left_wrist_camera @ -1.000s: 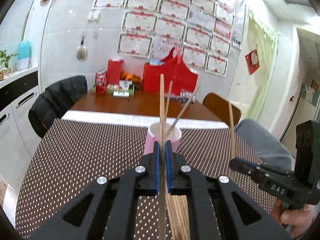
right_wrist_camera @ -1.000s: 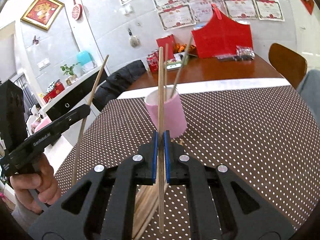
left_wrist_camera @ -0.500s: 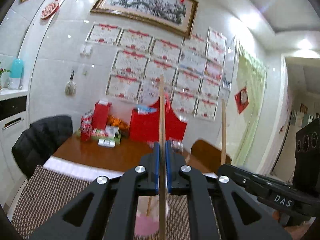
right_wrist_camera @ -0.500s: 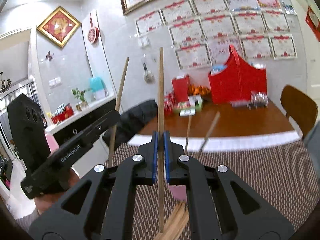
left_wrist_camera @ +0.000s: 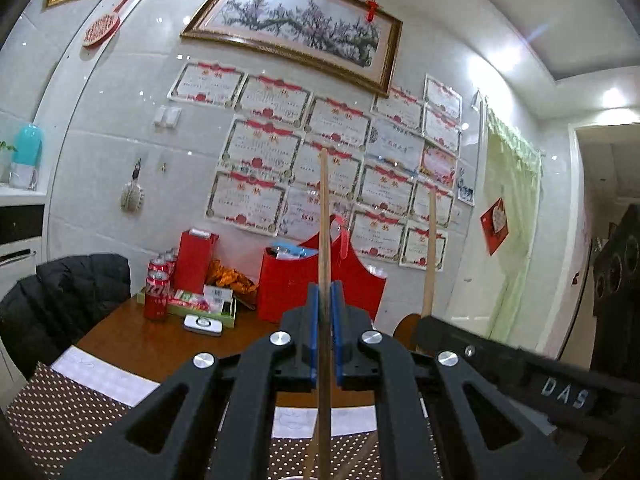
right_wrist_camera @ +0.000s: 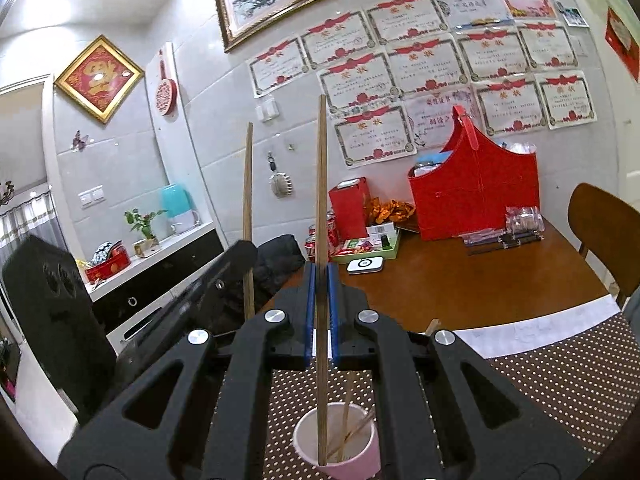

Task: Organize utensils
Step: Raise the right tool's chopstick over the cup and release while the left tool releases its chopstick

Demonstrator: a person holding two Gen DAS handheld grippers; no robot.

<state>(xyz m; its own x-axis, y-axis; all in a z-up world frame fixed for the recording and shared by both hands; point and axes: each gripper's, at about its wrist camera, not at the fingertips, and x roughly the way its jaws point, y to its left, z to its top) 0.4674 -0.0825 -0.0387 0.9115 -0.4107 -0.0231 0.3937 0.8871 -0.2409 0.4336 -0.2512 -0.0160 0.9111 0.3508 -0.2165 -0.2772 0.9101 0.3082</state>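
Note:
My left gripper (left_wrist_camera: pixel 325 336) is shut on a wooden chopstick (left_wrist_camera: pixel 324 220) that stands upright between its blue pads. In the right wrist view, the right gripper (right_wrist_camera: pixel 320 312) is likewise shut on an upright chopstick (right_wrist_camera: pixel 321 200). That stick's lower end hangs in the mouth of a pink cup (right_wrist_camera: pixel 360 466), which holds several chopsticks. The cup stands on the dotted mat right below the right gripper. Each view shows the other gripper close alongside: the right gripper (left_wrist_camera: pixel 428 320) with its stick (left_wrist_camera: pixel 431 248), the left gripper (right_wrist_camera: pixel 244 248) with its stick (right_wrist_camera: pixel 248 184).
A brown dotted placemat (right_wrist_camera: pixel 560 380) covers the near part of the wooden table (right_wrist_camera: pixel 460 288). At the table's far side stand a red basket (right_wrist_camera: pixel 476 192), soda cans (left_wrist_camera: pixel 156 296) and snack boxes. A wooden chair (right_wrist_camera: pixel 600 220) is at right, a black jacket (left_wrist_camera: pixel 60 292) at left.
Both grippers have risen with their chopsticks. The pink cup has slid from mid-picture to the bottom edge, and the views now show more of the wall.

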